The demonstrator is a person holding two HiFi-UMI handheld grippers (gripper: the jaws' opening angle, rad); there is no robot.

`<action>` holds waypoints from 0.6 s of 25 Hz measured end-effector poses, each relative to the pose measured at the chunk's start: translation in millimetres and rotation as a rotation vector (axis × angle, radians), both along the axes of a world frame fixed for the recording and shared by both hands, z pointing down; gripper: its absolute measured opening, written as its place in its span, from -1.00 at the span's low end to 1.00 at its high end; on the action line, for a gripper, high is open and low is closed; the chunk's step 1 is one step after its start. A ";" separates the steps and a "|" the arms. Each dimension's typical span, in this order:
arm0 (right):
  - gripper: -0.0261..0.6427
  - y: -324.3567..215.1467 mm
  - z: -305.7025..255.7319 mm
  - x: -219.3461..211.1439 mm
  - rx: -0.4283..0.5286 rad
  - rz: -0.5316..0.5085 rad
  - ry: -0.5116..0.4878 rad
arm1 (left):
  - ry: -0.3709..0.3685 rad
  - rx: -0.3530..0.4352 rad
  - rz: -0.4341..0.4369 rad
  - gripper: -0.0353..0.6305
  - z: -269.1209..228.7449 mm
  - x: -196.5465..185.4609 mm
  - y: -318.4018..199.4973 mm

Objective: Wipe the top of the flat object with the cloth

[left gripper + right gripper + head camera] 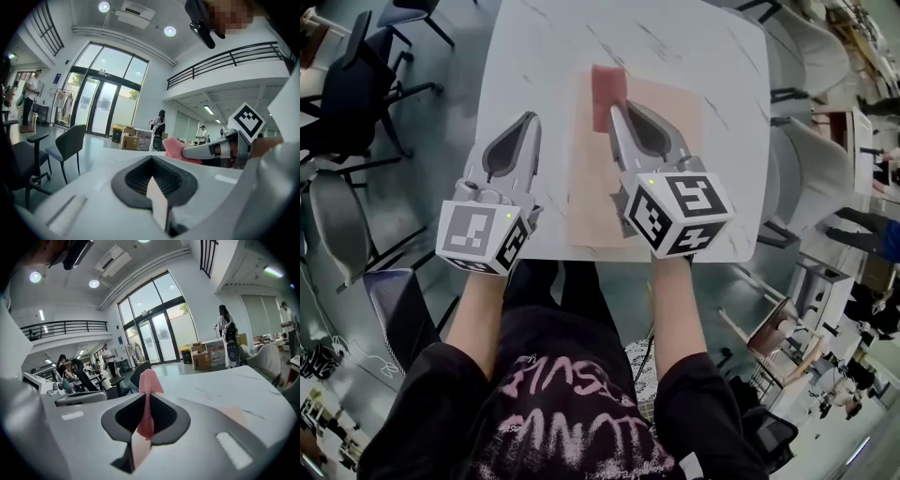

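Note:
A flat, pale pink mat (661, 141) lies on the white marble table (534, 56). My right gripper (614, 111) hovers over the mat's left part, shut on a red-pink cloth (607, 89) that sticks out past its tips at the mat's far left corner. In the right gripper view the cloth (149, 380) is pinched upright between the jaws (144, 392), with the mat (234, 416) to the right. My left gripper (530, 122) is shut and holds nothing, over bare table left of the mat. The left gripper view shows its closed tips (151, 158) and the cloth (174, 147) beside them.
Dark office chairs (356, 84) stand left of the table, grey chairs (811, 159) to its right. The table's near edge (581, 255) runs just under both gripper cubes. People stand far off by the glass doors (226, 333).

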State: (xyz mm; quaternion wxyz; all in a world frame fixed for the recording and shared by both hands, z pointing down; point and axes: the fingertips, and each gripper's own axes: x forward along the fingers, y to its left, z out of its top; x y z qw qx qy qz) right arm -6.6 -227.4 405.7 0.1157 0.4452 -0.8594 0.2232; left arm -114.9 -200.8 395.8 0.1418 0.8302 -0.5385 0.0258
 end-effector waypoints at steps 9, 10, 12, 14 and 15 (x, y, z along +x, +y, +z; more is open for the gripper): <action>-0.78 -2.1 25.1 -27.0 -0.107 -0.048 0.019 | -0.009 0.004 -0.022 -0.89 0.9 -6.5 0.6; -0.78 -2.3 27.2 -27.1 -0.115 -0.048 0.019 | -0.010 0.003 -0.023 -0.89 1.3 -6.8 0.4; -0.78 -3.2 31.1 -27.1 -0.131 -0.051 0.019 | -0.010 0.001 -0.025 -0.89 1.8 -6.9 -0.4; -0.78 -4.1 35.4 -27.4 -0.149 -0.055 0.023 | -0.011 -0.001 -0.026 -0.89 2.1 -6.7 -1.5; -0.78 -4.2 37.9 -27.9 -0.158 -0.059 0.027 | -0.012 -0.003 -0.026 -0.89 2.6 -6.4 -2.0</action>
